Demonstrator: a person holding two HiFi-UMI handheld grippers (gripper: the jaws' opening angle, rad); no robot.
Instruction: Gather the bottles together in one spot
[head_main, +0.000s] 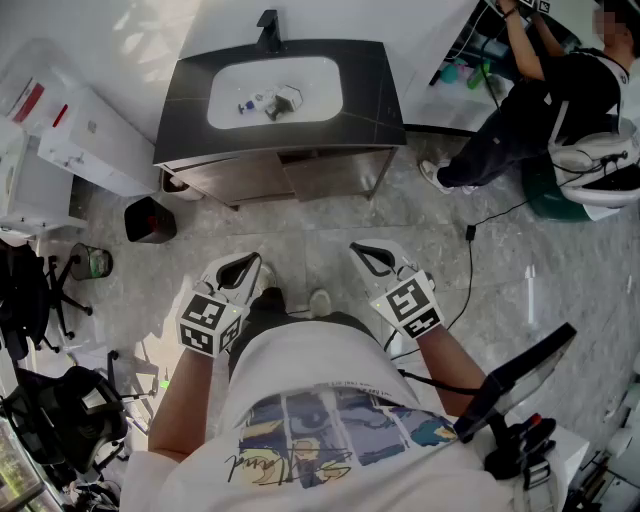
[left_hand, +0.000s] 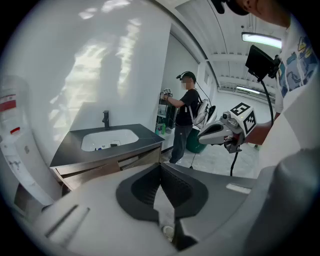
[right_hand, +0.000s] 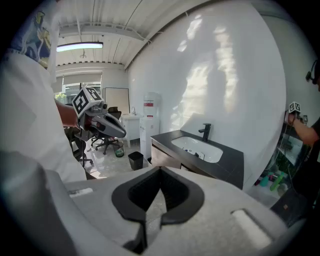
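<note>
Left gripper (head_main: 248, 264) fingers closed, empty | right gripper (head_main: 362, 252) fingers closed, empty | bottles (head_main: 262, 103) well ahead in sink (head_main: 322, 72)

The small things (head_main: 272, 101) lying in the sink (head_main: 225, 95) are too small to name in any view, so whether any of them is a bottle cannot be told. The teal and green bottles (head_main: 452, 72) on the low shelf at the head view's upper right are partly hidden behind a second person (head_main: 545, 95), who is cut off by the picture's edge. The wearer's legs are hidden under a white shirt (head_main: 330, 390), and only the shoe tips (head_main: 320, 300) show.
</note>
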